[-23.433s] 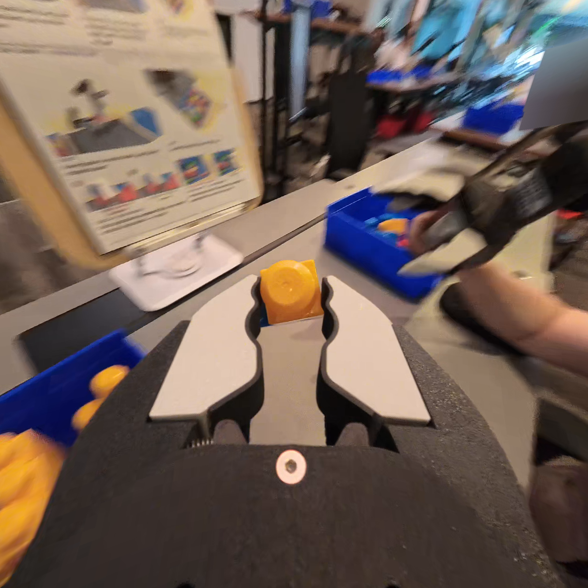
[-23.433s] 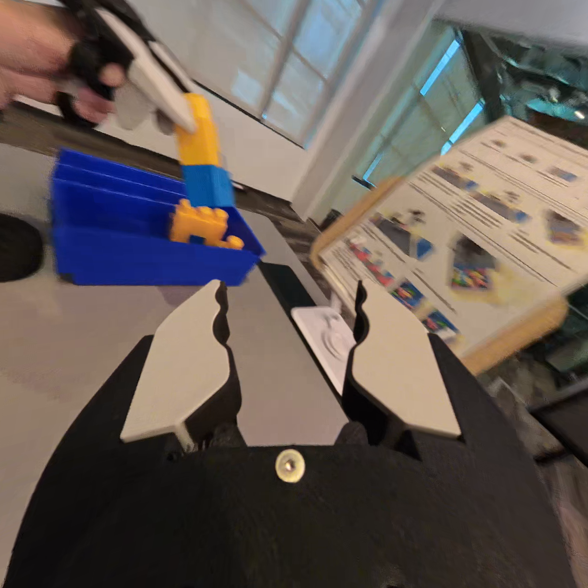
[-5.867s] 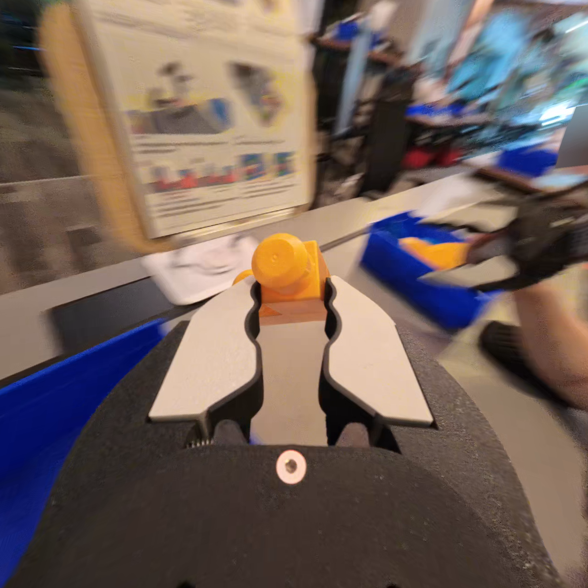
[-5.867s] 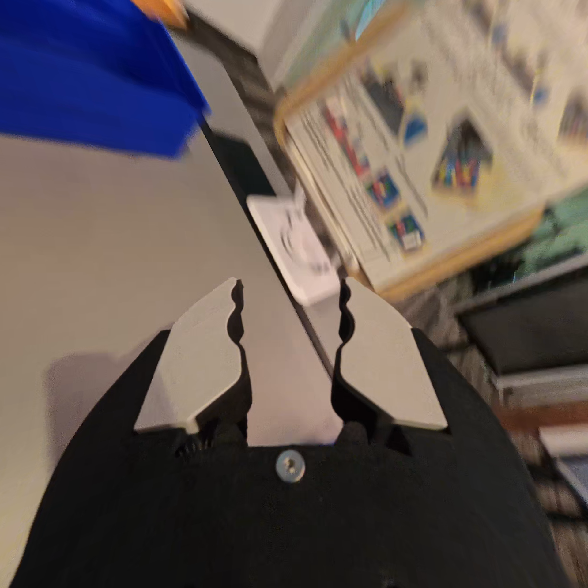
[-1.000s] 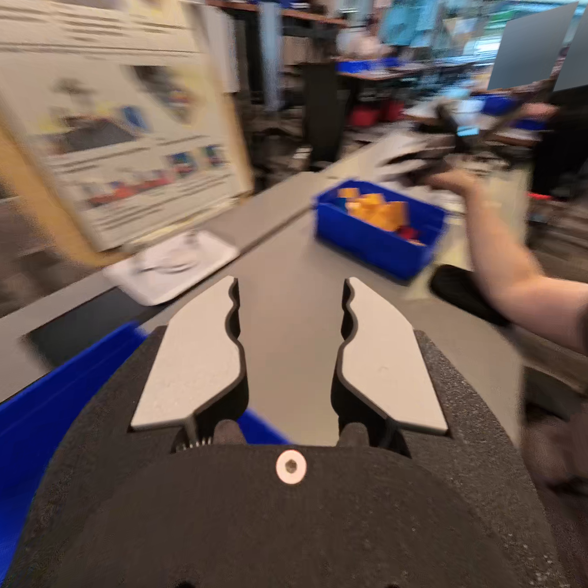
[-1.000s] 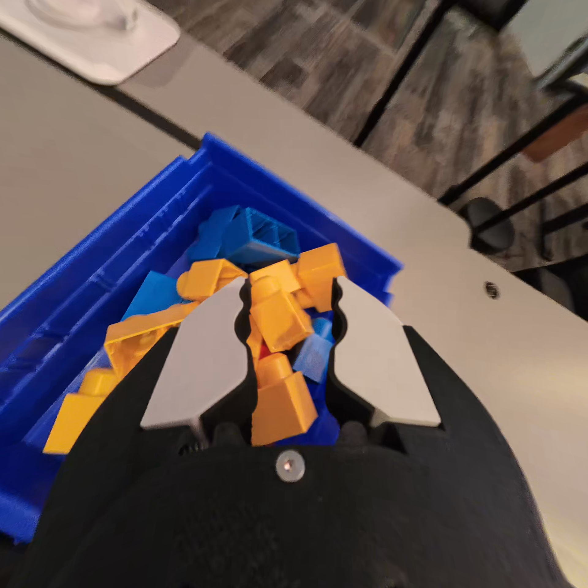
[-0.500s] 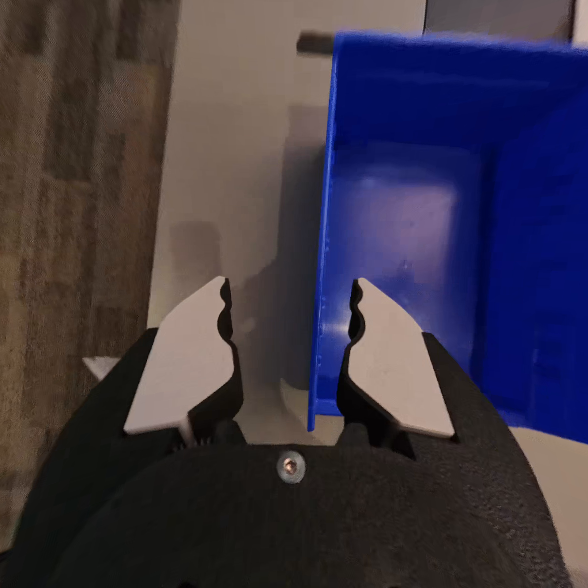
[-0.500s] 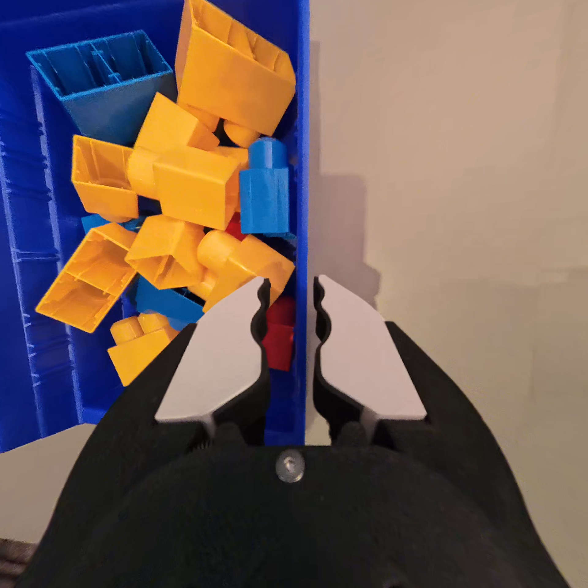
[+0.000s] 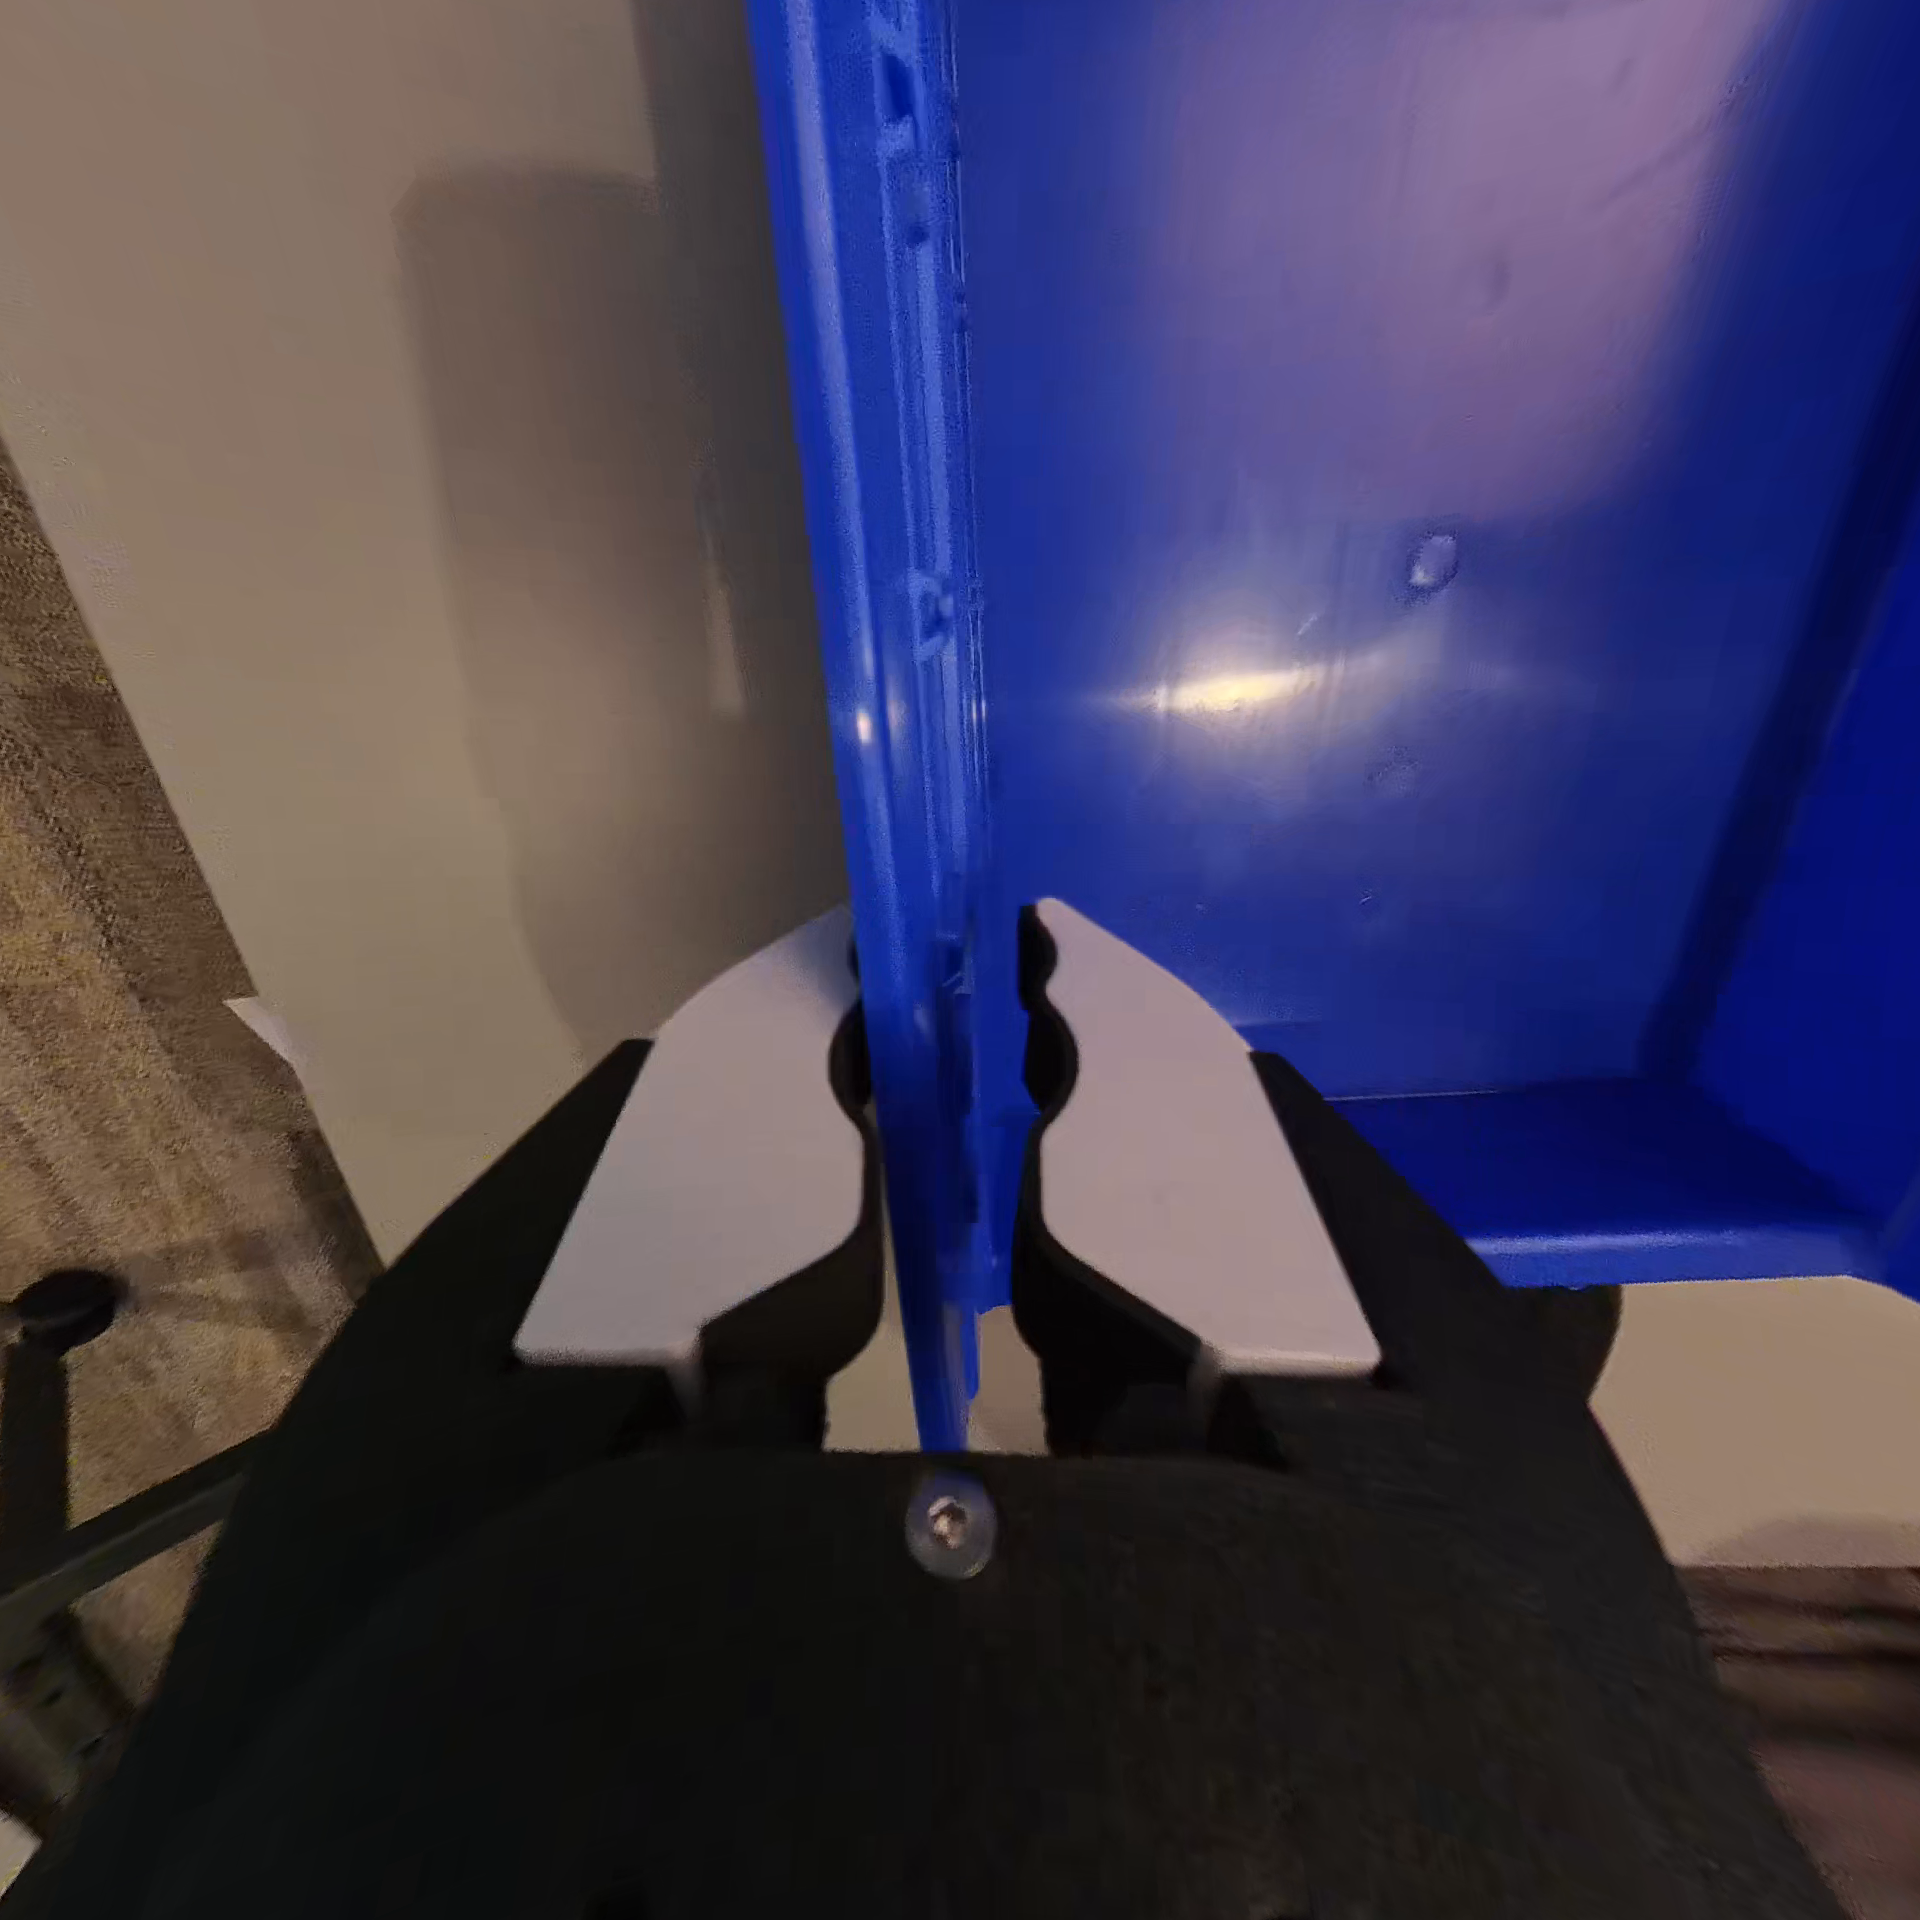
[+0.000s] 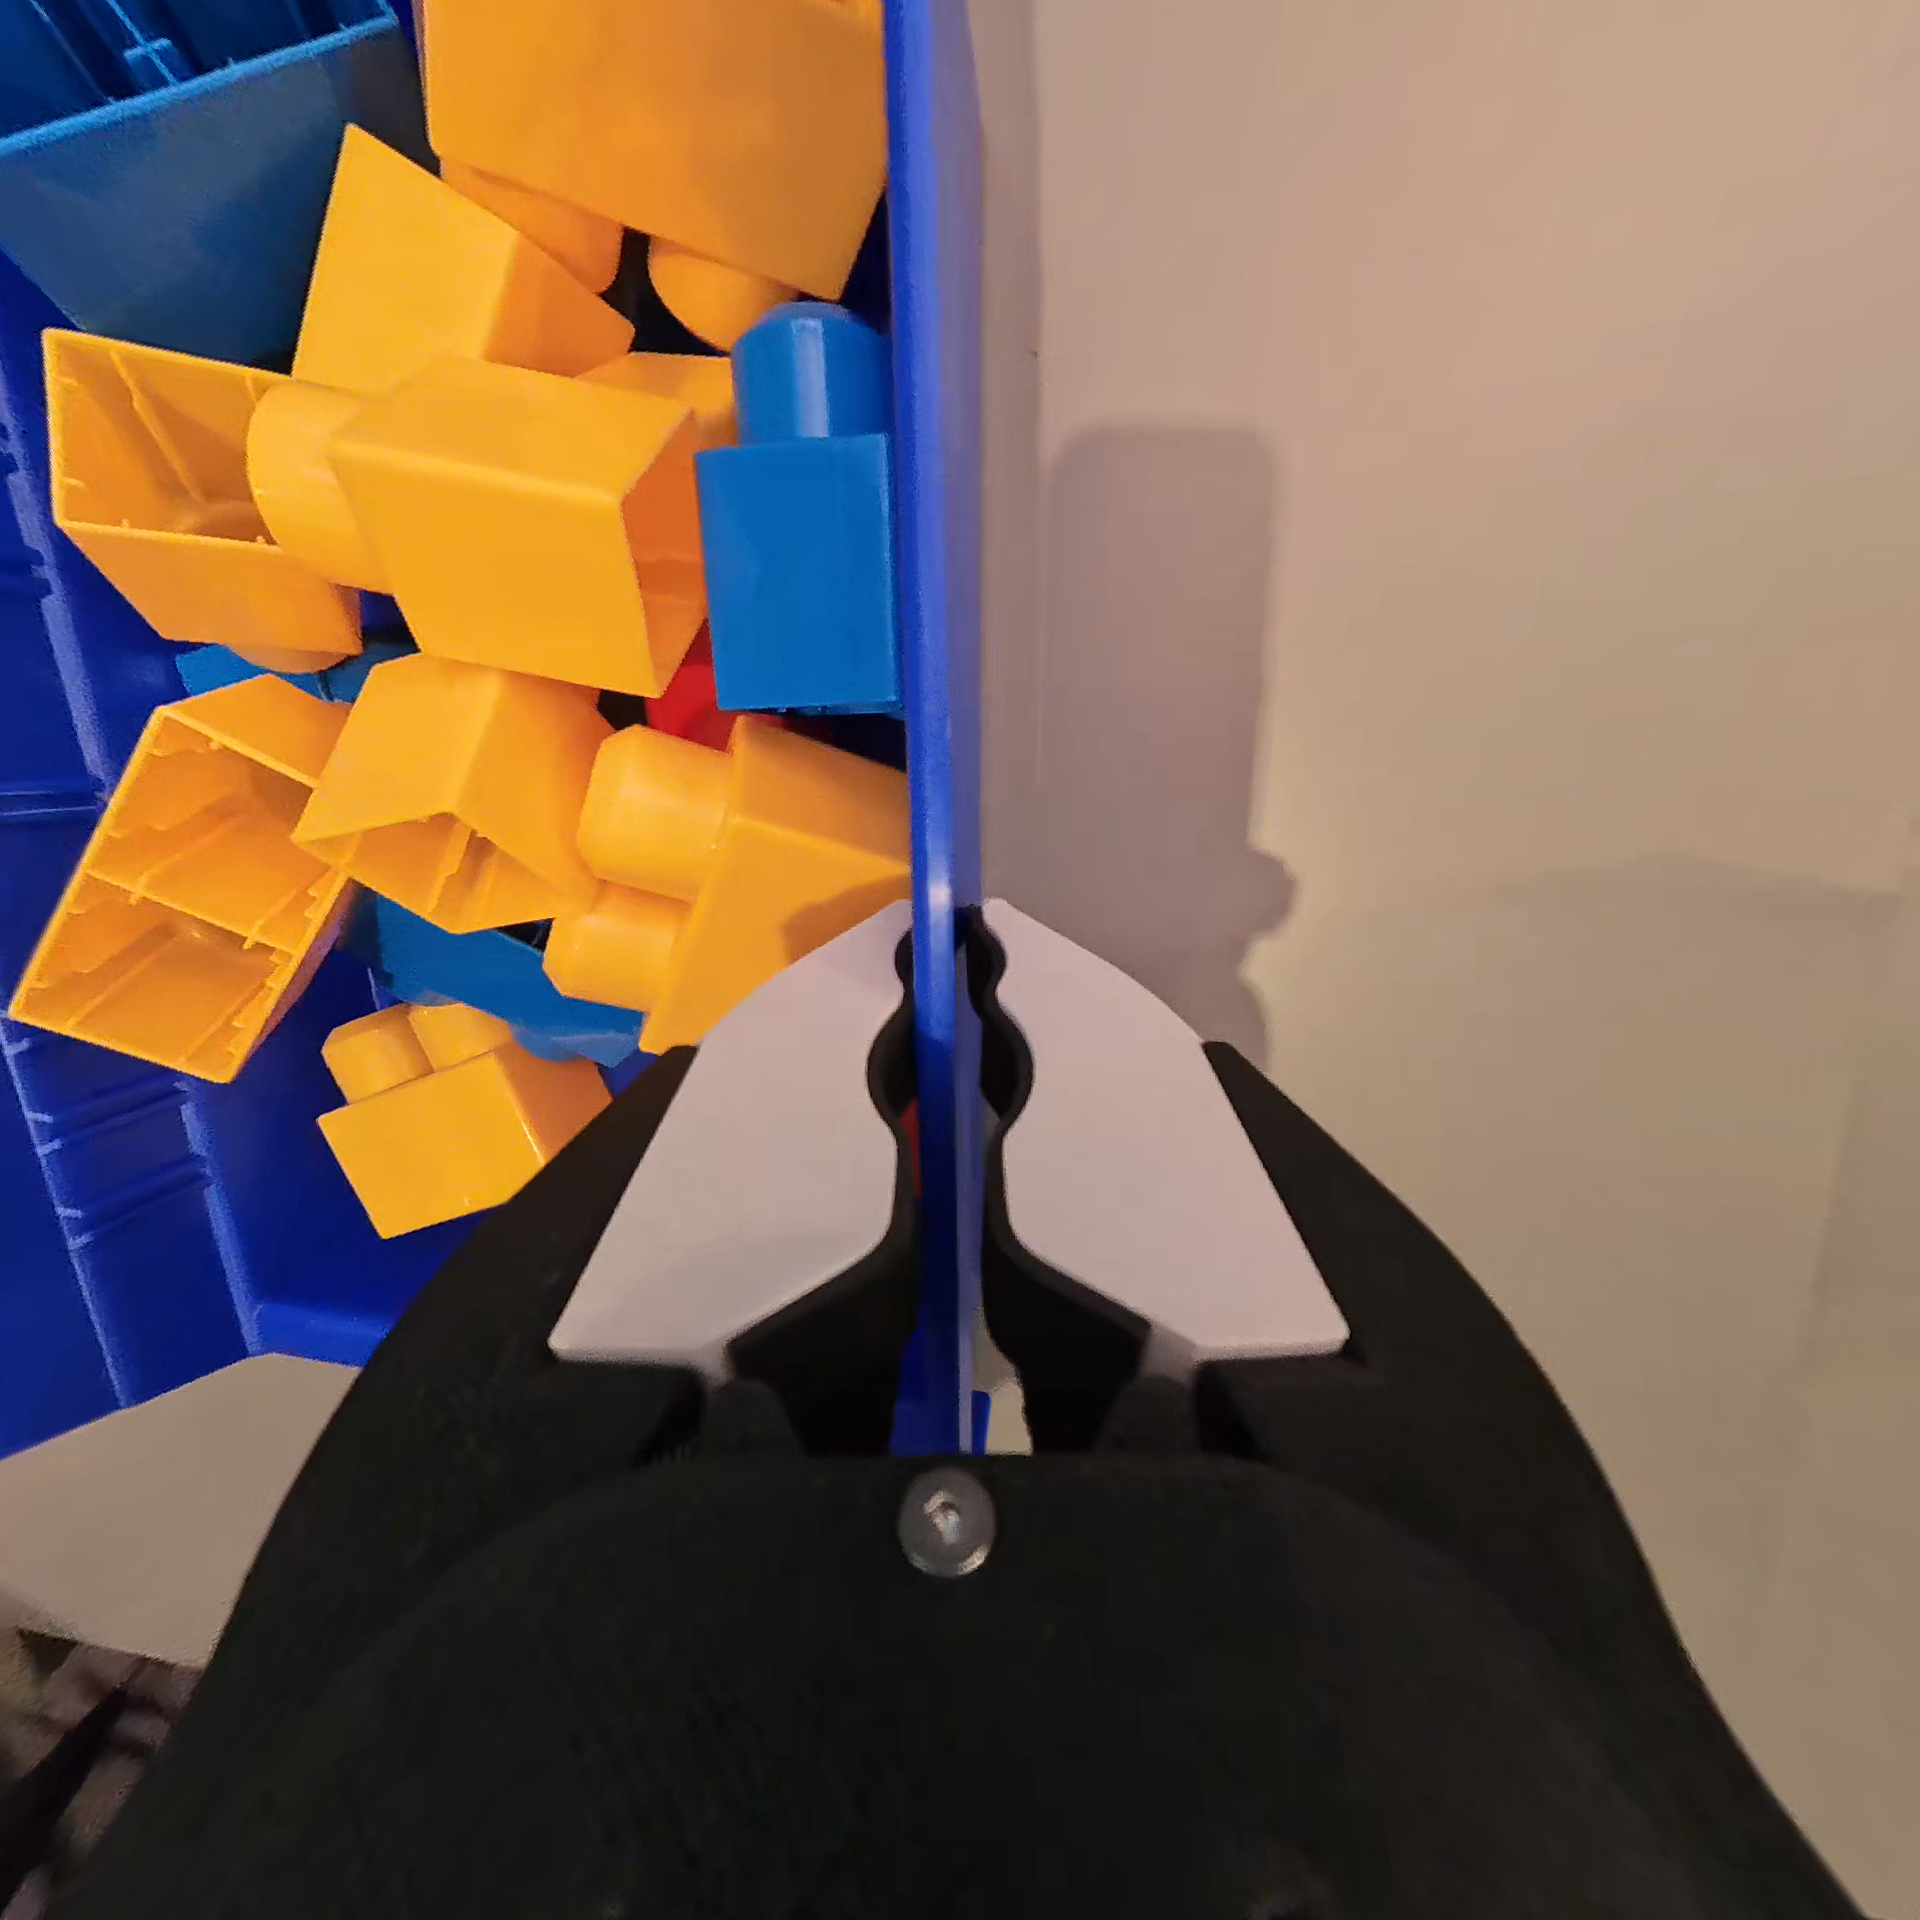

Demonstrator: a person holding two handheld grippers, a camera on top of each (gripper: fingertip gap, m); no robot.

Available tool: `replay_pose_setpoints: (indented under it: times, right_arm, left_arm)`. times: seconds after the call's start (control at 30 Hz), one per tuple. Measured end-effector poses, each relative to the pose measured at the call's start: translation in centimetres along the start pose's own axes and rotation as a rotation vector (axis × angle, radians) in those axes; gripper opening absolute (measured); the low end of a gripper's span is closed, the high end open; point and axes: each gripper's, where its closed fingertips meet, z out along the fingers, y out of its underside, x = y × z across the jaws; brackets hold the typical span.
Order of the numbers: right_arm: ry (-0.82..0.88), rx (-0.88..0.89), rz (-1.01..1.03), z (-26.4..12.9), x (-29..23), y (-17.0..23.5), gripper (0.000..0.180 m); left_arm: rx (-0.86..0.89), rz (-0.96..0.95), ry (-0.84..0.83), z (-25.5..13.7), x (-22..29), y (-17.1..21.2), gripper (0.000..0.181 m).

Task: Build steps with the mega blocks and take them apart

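Note:
My left gripper (image 9: 940,925) is closed around the left side wall of an empty blue bin (image 9: 1351,520); its left finger is outside the bin and its right finger inside. My right gripper (image 10: 943,914) is shut on the right side wall of a second blue bin (image 10: 930,520), with one finger inside and one outside. That bin holds several yellow mega blocks (image 10: 520,520), a blue single-stud block (image 10: 800,561) against the gripped wall, more blue blocks and a red one (image 10: 681,696) underneath.
Both bins rest on a pale grey table (image 9: 416,520), which also shows to the right of the full bin (image 10: 1455,520). The table's edge and carpeted floor (image 9: 104,935) lie at the lower left, with a black stand foot (image 9: 62,1314). My right fingertips sit around 85 cm from my left ones.
Both grippers have moved down onto the bin walls and closed on them. A second ago the left gripper was open above the table and the right hovered over the blocks.

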Motion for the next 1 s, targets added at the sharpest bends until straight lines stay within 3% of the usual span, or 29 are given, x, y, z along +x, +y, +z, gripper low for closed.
replay_pose_setpoints:
  times: [0.07,0.37,0.7,0.87,1.0]
  right_arm:
    - [0.02,-0.011,-0.012,0.0,0.0,0.0,0.007]
    - [0.106,-0.103,-0.113,0.2,-1.4,0.4,0.006]
    - [0.061,-0.176,-0.297,2.2,-9.6,-0.3,0.007]
    - [0.046,-0.188,-0.39,3.2,-14.3,-0.3,0.007]
    - [0.039,-0.194,-0.451,3.8,-17.7,0.2,0.007]
  left_arm:
    - [-0.021,0.015,-0.023,0.4,-0.2,0.1,0.014]
    - [-0.029,0.086,0.07,0.4,2.8,-0.1,0.007]
    - [-0.048,0.325,-0.089,0.7,11.9,-2.3,0.026]
    - [-0.054,0.439,-0.239,0.8,15.3,-2.3,0.044]
    - [-0.037,0.501,-0.227,0.7,18.0,-2.0,0.045]
